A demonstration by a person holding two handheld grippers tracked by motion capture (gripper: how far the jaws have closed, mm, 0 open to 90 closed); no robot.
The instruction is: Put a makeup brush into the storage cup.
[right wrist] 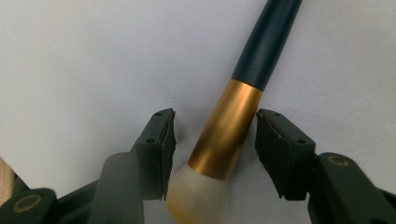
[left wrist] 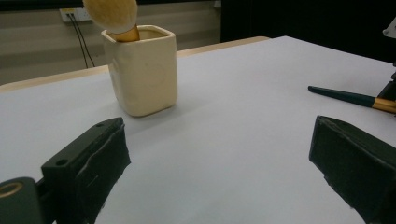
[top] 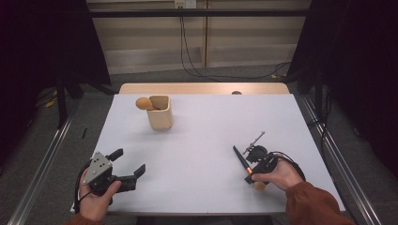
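So right now I'm in the grab step: my right gripper (right wrist: 212, 140) is down over a makeup brush (right wrist: 243, 93) lying flat on the white table (top: 197, 154), near my right-hand edge of it. The jaws sit either side of the gold ferrule (right wrist: 226, 130), just above the pale bristles (right wrist: 196, 196). The right pad is pretty much at the metal, but there's a sliver of table showing between the left pad and the ferrule, so I'd call the jaws partly open around it, not pinching yet. The dark green handle (right wrist: 268, 42) runs away from me toward the middle of the table. My left gripper (top: 126, 169) is parked over the near left corner, jaws wide apart with nothing in them, just hanging out. Farther back, left of centre, is the cream square holder (top: 160, 113), standing upright, with another fluffy brush (top: 143, 103) already in it, head up and leaning out over the left rim. My guess is this brush goes in there too. Next I need to squeeze evenly on the ferrule, since it's round and slick and could roll out sideways, then lift, tip the handle down, and carry it across without knocking the holder or the brush already inside. Plenty of bare table between here and there.
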